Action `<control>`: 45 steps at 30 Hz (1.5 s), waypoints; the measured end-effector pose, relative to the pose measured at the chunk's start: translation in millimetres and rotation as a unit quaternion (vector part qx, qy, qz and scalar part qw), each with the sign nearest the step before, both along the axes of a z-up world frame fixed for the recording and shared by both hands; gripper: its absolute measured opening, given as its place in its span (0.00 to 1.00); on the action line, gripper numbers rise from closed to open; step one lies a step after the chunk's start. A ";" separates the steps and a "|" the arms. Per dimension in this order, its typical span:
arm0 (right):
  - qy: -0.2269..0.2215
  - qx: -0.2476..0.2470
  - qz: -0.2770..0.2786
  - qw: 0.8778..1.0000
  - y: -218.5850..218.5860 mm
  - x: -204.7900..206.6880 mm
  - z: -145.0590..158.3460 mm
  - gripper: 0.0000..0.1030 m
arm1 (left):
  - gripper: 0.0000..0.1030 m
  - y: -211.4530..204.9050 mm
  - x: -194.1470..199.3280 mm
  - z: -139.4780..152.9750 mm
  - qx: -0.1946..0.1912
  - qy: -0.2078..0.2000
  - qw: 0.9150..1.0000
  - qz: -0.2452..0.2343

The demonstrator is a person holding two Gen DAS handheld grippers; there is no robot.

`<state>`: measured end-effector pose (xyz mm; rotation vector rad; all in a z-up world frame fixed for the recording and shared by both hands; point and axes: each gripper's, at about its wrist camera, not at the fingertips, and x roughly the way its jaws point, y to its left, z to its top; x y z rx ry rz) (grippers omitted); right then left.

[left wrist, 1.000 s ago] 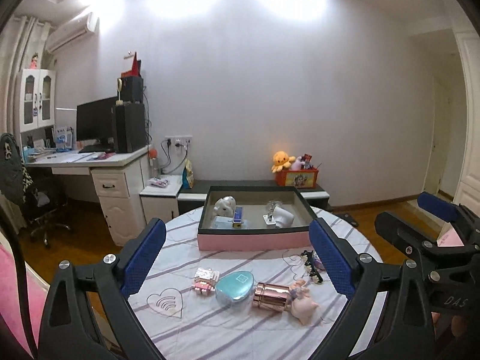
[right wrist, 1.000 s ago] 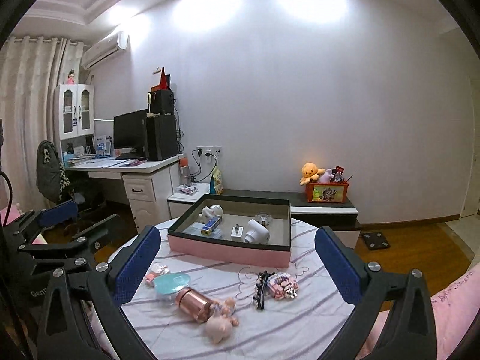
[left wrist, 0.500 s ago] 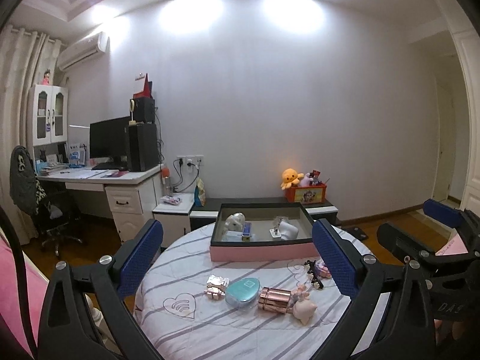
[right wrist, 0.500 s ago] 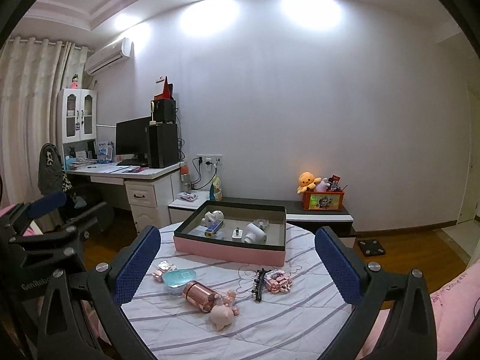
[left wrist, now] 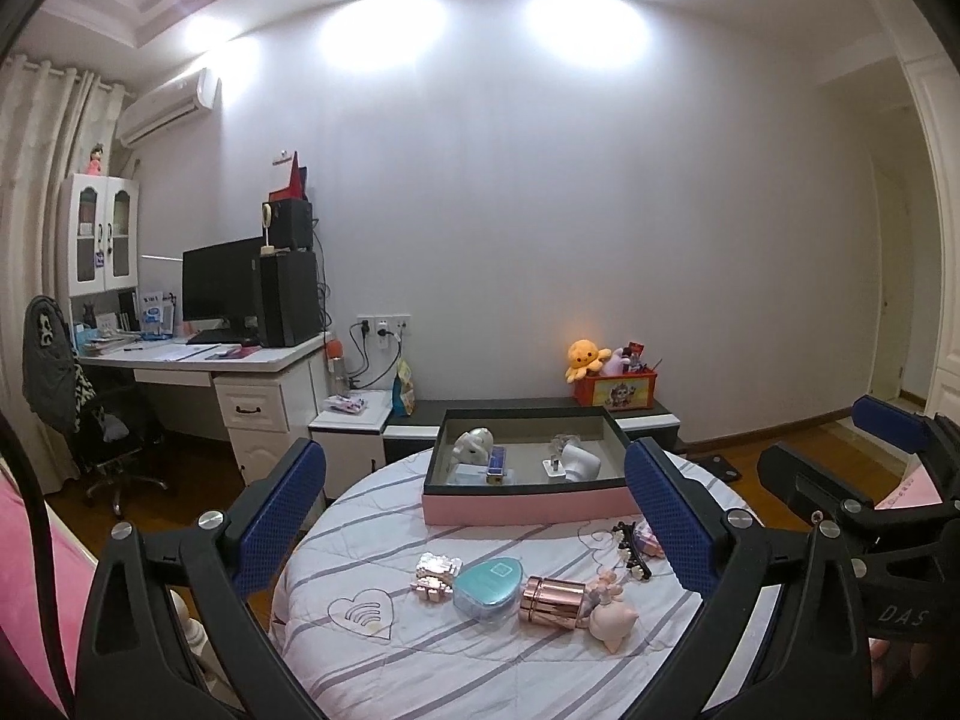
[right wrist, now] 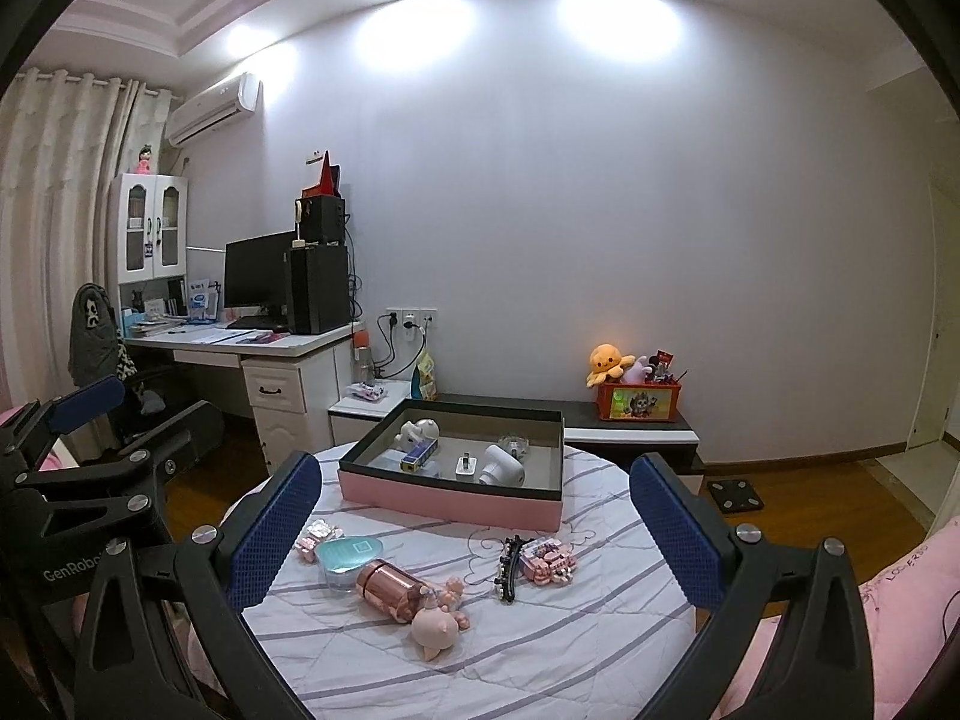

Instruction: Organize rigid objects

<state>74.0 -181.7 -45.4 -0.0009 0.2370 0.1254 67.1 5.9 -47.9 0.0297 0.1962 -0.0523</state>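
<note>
Both the left gripper (left wrist: 474, 516) and right gripper (right wrist: 474, 531) are wide apart, holding nothing. The shiny pink metal jar (right wrist: 387, 591) lies on the round striped counter (right wrist: 540, 642), near the pink box (right wrist: 450, 501).

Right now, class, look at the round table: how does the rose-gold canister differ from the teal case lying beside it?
The rose-gold canister is a shiny metallic cylinder lying on its side; the teal case is a flat, rounded, matte shell lying flat. The canister touches the pink pig figure; the case sits next to the small pink block toy. Both lie loose on the striped cloth, outside the pink tray, and neither is gripped.
</note>
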 end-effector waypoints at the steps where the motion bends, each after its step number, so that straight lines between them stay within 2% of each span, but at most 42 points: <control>1: 0.001 0.000 0.000 1.000 0.2 -0.1 -0.2 1.00 | 0.98 0.3 0.0 -0.3 0.000 0.001 1.000 0.000; 17: 0.010 0.002 -0.002 1.000 -0.3 0.3 -3.3 1.00 | 1.00 -0.3 2.8 -9.2 0.003 0.009 1.000 -0.002; 21: 0.027 0.003 0.005 1.000 -0.4 6.1 -13.2 1.00 | 1.00 2.6 14.7 -24.4 -0.003 0.045 0.999 -0.021; 24: 0.047 -0.005 0.009 0.999 0.7 13.7 -27.0 1.00 | 1.00 6.5 25.9 -46.6 -0.016 0.080 0.996 -0.034; 29: 0.097 -0.012 0.012 0.995 3.2 35.3 -60.9 1.00 | 1.00 15.9 58.8 -93.6 -0.030 0.168 0.984 -0.047; 33: 0.155 -0.013 0.018 0.988 5.0 62.9 -96.3 1.00 | 1.00 24.3 73.2 -117.1 -0.049 0.203 0.977 -0.044; 38: 0.205 -0.016 0.023 0.978 13.6 92.1 -133.8 1.00 | 1.00 25.6 89.6 -139.4 -0.039 0.237 0.970 -0.037; 43: 0.238 -0.017 0.043 0.970 23.3 114.8 -154.8 1.00 | 1.00 29.5 103.8 -150.8 -0.028 0.258 0.965 -0.029; 44: 0.247 -0.009 0.053 0.967 23.9 120.1 -159.0 0.98 | 1.00 29.8 106.6 -151.9 -0.026 0.261 0.965 -0.028; 45: 0.253 -0.005 0.060 0.966 24.6 123.5 -161.0 0.89 | 1.00 30.5 109.7 -153.6 -0.025 0.263 0.964 -0.026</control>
